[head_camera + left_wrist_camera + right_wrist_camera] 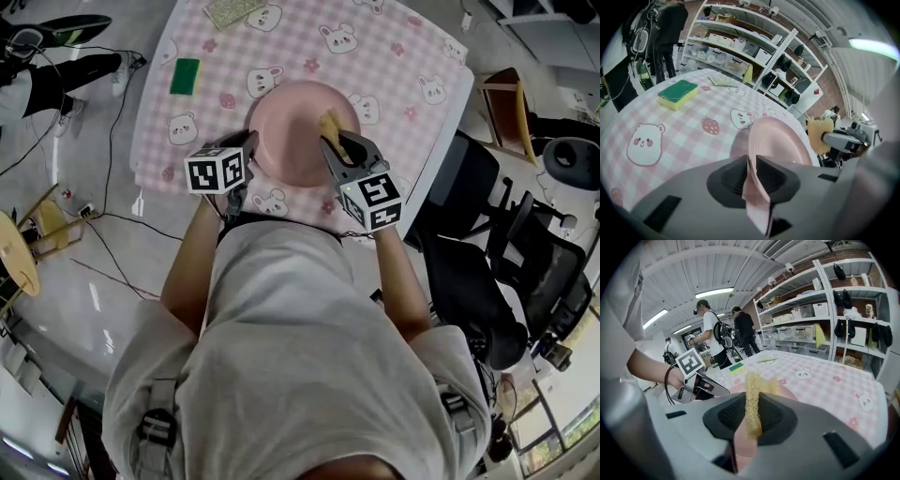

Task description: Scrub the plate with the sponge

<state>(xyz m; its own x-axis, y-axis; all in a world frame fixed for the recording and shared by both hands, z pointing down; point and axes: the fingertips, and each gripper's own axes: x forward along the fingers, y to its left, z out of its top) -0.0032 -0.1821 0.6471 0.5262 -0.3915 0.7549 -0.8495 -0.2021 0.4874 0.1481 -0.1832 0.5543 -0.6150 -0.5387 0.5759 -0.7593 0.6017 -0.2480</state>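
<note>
Table [394, 56] w/ a pink-and-white check cloth, printed w/ bears, bunnies and strawberries, fills the top of the head view. Shelves [740, 42] w/ bins stand behind it, and 2 people [717, 333] stand in the bg. A black office chair [487, 244] sits just beside the table's right edge.

Pink plate [295, 131] is at the near side of the table, in front of the person, and looks tilted up off the cloth. L gripper [246, 150] is clamped on the plate's left rim. In the left gripper view the rim runs straight between its 2 closed jaws. R gripper [337, 155] is closed on a yellow sponge [330, 127], which stands upright between its jaws. The sponge is over the plate's right part. Whether it touches the plate can't be told.

A 2nd sponge, green on top w/ a yellow underside [185, 76], lies flat at the table's left, well apart from the plate. A pale mesh pad [230, 11] lies at the far edge.
</note>
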